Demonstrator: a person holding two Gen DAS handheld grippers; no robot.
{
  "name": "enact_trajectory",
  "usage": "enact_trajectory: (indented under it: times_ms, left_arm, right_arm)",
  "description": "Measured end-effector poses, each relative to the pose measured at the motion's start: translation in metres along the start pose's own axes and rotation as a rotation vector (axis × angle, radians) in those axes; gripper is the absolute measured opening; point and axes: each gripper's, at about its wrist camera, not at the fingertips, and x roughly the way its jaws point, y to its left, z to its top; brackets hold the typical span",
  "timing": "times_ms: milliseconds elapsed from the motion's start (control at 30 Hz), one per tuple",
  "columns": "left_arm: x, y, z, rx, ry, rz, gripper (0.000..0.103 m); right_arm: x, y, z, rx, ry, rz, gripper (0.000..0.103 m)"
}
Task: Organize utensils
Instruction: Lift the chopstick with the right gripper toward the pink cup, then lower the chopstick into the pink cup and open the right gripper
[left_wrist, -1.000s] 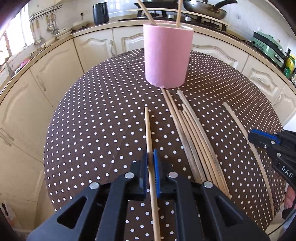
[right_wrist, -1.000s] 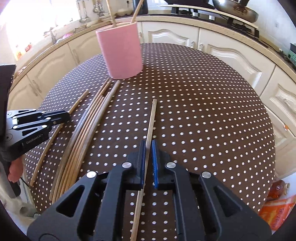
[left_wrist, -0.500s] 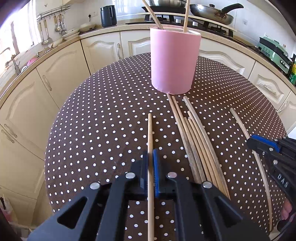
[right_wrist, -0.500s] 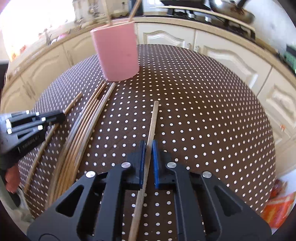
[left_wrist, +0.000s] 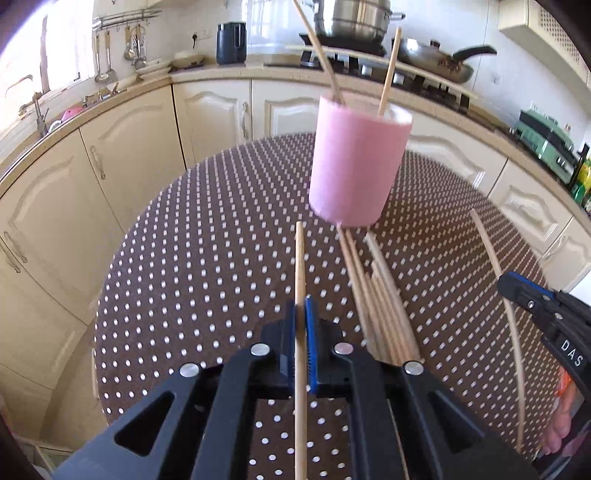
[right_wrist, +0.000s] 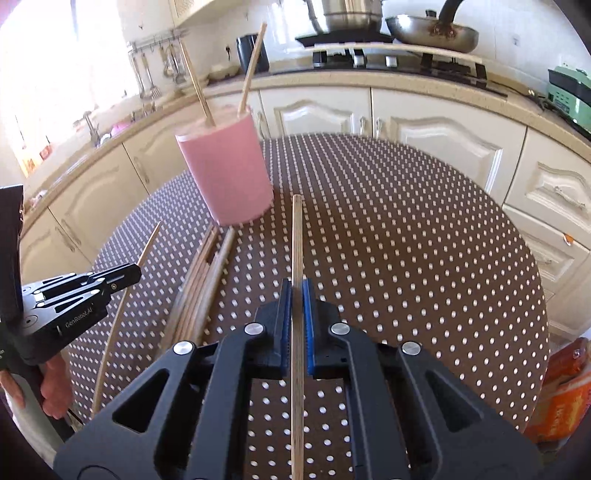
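Both clamped wooden chopsticks now lifted off table: left tool (left_wrist: 302, 314) grips one (left_wrist: 300, 258), right tool (right_wrist: 296, 295) another (right_wrist: 296, 236); rear ends cut off.

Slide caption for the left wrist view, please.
Left gripper clamps a wooden chopstick, aimed toward the pink cylindrical holder on the polka-dot table.

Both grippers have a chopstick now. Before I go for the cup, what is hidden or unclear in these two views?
- Inside of the pink cup: both views look at its wall; free room unknown.
- Back end of each held chopstick: cut off by the bottom edge.
- Near ends of the chopstick pile: hidden behind the left gripper in its own view.
- Pile count: sticks overlap, too close to tell.
- Right gripper: whether its chopstick is clear of the table is unclear.
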Motion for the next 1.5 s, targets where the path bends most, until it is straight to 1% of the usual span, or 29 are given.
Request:
enact_trajectory:
  times_ms: [267, 400, 500, 633, 967, 1067, 1200, 1300, 1400, 1500]
  left_arm:
    - [-0.026, -0.004, 0.021, -0.003, -0.109, -0.014, 0.006]
    - [-0.035, -0.008, 0.029, -0.002, -0.145, -0.015, 0.006]
    - [-0.041, -0.011, 0.034, 0.002, -0.171, -0.015, 0.006]
    - [-0.05, -0.016, 0.038, 0.013, -0.2, -0.011, 0.006]
    - [-0.071, -0.023, 0.05, 0.014, -0.278, -0.005, 0.006]
    - [-0.078, -0.023, 0.056, 0.014, -0.294, -0.006, 0.006]
    - [-0.086, -0.026, 0.067, 0.012, -0.326, -0.003, 0.006]
    - [-0.089, -0.028, 0.077, 0.025, -0.351, 0.019, 0.006]
    - [-0.094, -0.027, 0.089, 0.016, -0.372, 0.016, 0.006]
    - [-0.103, -0.028, 0.105, 0.013, -0.413, 0.032, 0.006]
  right_arm:
    - [-0.026, 0.007, 0.018, 0.005, -0.13, 0.031, 0.007]
    - [-0.039, 0.007, 0.031, 0.012, -0.193, 0.045, 0.007]
    - [-0.043, 0.008, 0.036, 0.006, -0.212, 0.072, 0.007]
    - [-0.052, 0.014, 0.044, -0.006, -0.246, 0.085, 0.007]
    - [-0.067, 0.016, 0.058, -0.013, -0.317, 0.088, 0.007]
    - [-0.075, 0.02, 0.063, -0.052, -0.345, 0.087, 0.007]
    - [-0.084, 0.023, 0.075, -0.07, -0.372, 0.101, 0.007]
    - [-0.093, 0.028, 0.081, -0.086, -0.405, 0.095, 0.007]
    - [-0.101, 0.032, 0.092, -0.098, -0.435, 0.106, 0.007]
    - [-0.109, 0.038, 0.105, -0.114, -0.467, 0.101, 0.007]
